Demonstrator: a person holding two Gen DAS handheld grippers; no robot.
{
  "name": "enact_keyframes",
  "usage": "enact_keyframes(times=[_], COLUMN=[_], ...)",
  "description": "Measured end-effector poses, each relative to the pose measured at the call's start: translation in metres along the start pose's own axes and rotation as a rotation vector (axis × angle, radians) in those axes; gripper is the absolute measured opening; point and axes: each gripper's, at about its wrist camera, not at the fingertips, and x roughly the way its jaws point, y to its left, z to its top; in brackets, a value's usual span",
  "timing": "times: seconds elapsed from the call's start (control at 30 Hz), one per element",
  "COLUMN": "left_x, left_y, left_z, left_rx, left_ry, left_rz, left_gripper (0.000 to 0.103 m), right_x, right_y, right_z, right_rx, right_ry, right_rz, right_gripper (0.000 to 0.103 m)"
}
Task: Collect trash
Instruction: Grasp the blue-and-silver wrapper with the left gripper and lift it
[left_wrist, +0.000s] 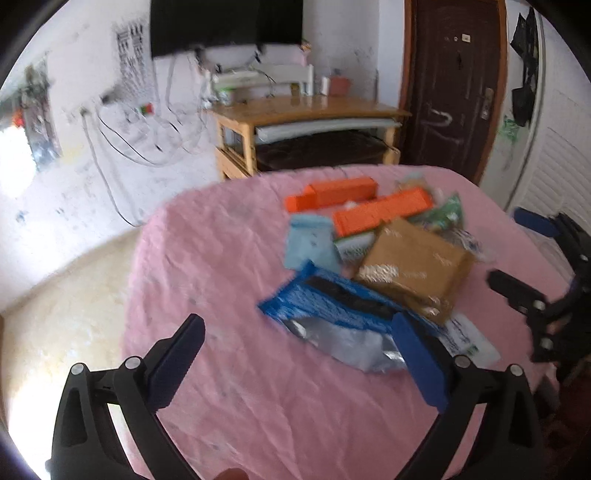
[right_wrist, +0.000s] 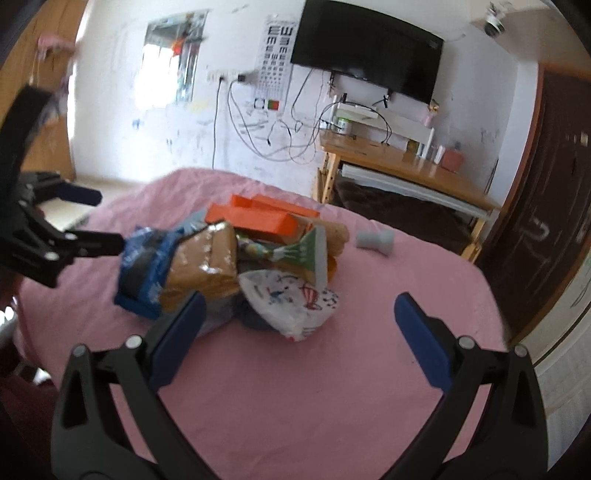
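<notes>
We see the trash pile (right_wrist: 236, 266) heaped mid-table on the pink cloth (right_wrist: 295, 387): blue wrapper (left_wrist: 332, 299), brown packet (left_wrist: 413, 266), orange boxes (left_wrist: 332, 194). Left gripper (left_wrist: 299, 354) spread wide, holding nothing, near side of the pile. Right gripper (right_wrist: 301, 325) likewise wide and empty. Grey spool (right_wrist: 375, 240) lies apart, far right.

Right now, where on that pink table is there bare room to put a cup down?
The pink tablecloth is bare between the right gripper and the trash pile, and on the left half beside the blue wrapper. The middle is crowded with orange boxes and a brown packet; a grey spool lies apart.
</notes>
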Motion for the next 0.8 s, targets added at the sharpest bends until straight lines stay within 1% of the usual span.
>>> enact_keyframes(times=[0.03, 0.07, 0.1, 0.13, 0.17, 0.2, 0.23, 0.27, 0.33, 0.37, 0.43, 0.6, 0.67, 0.7, 0.73, 0.8], left_x=[0.001, 0.003, 0.006, 0.008, 0.010, 0.013, 0.015, 0.017, 0.023, 0.025, 0.031, 0.042, 0.047, 0.049, 0.053, 0.057], left_y=[0.000, 0.000, -0.002, -0.005, -0.006, -0.007, -0.008, -0.009, -0.010, -0.009, -0.009, -0.007, -0.007, -0.006, -0.007, -0.009], left_z=[-0.001, -0.003, -0.003, -0.003, -0.003, -0.003, -0.004, -0.004, -0.004, -0.004, -0.003, 0.003, 0.005, 0.006, 0.008, 0.010], left_rx=[-0.012, -0.021, -0.022, -0.021, -0.026, -0.043, -0.053, -0.071, -0.113, -0.132, -0.165, -0.240, -0.273, -0.283, -0.292, -0.300], left_ry=[0.009, 0.018, 0.024, 0.035, 0.045, 0.060, 0.066, 0.073, 0.094, 0.099, 0.116, 0.149, 0.163, 0.168, 0.174, 0.183], left_rz=[-0.025, -0.049, -0.062, -0.081, -0.102, -0.134, -0.151, -0.179, -0.237, -0.261, -0.293, -0.340, -0.355, -0.355, -0.348, -0.326], left_gripper=[0.095, 0.095, 0.095, 0.095, 0.095, 0.095, 0.095, 0.095, 0.095, 0.095, 0.095, 0.094, 0.093, 0.090, 0.085, 0.077], right_x=[0.001, 0.003, 0.007, 0.010, 0.014, 0.017, 0.020, 0.022, 0.026, 0.026, 0.027, 0.016, 0.009, 0.007, 0.004, -0.001], right_y=[0.001, 0.003, -0.001, -0.001, -0.001, -0.003, -0.005, -0.008, -0.012, -0.015, -0.019, -0.033, -0.043, -0.046, -0.053, -0.066], right_z=[0.000, 0.000, 0.003, 0.003, 0.004, 0.004, 0.005, 0.006, 0.007, 0.007, 0.008, 0.008, 0.008, 0.008, 0.007, 0.006], right_rx=[-0.018, -0.038, -0.051, -0.062, -0.062, -0.056, -0.046, -0.032, -0.019, -0.003, 0.019, 0.090, 0.116, 0.126, 0.146, 0.183], right_ry=[0.007, 0.017, 0.026, 0.036, 0.046, 0.052, 0.054, 0.062, 0.067, 0.068, 0.068, 0.036, 0.018, 0.012, 0.003, -0.014], right_rz=[-0.006, -0.012, -0.019, -0.032, -0.031, -0.023, -0.012, 0.003, 0.012, 0.027, 0.038, 0.069, 0.066, 0.065, 0.071, 0.086], right_gripper=[0.097, 0.093, 0.081, 0.076, 0.068, 0.064, 0.057, 0.053, 0.036, 0.023, 0.015, 0.012, 0.012, 0.012, 0.012, 0.012])
